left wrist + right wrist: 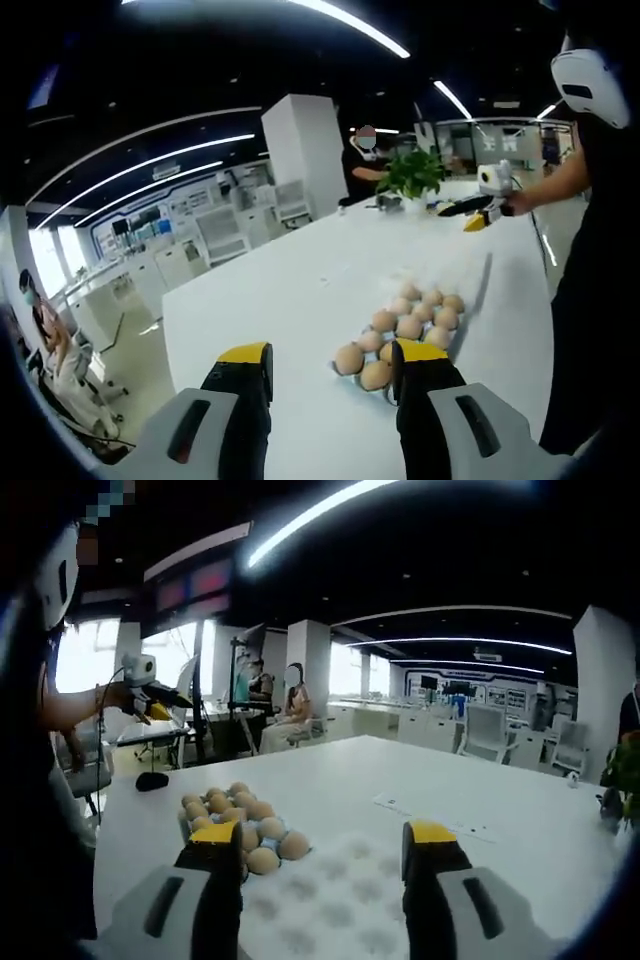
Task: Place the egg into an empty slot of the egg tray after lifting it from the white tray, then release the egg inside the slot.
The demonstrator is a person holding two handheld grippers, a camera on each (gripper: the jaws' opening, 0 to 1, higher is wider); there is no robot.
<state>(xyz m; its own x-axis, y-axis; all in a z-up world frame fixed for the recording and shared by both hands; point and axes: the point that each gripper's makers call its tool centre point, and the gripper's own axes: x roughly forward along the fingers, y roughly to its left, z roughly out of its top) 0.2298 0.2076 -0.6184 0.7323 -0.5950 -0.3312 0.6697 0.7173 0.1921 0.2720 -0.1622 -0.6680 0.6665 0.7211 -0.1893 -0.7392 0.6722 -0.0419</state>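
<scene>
Several brown eggs [405,322] sit packed together in an egg tray on a white table [290,290]. My left gripper [333,352] is open above the table just short of them, its right jaw overlapping the nearest eggs, nothing between its jaws. My right gripper [474,218] is held in the air far beyond the tray by a person's hand. In the right gripper view the eggs [240,825] lie left of a white dimpled tray [345,895] whose hollows look bare. My right gripper [325,835] is open over that tray. My left gripper [158,706] is raised at the left.
A potted plant [412,175] stands at the table's far end. A small black object [152,780] lies by the table edge, and a flat sheet [420,808] lies farther along. People sit and stand beyond the table, and the holder's body [595,300] is at the right.
</scene>
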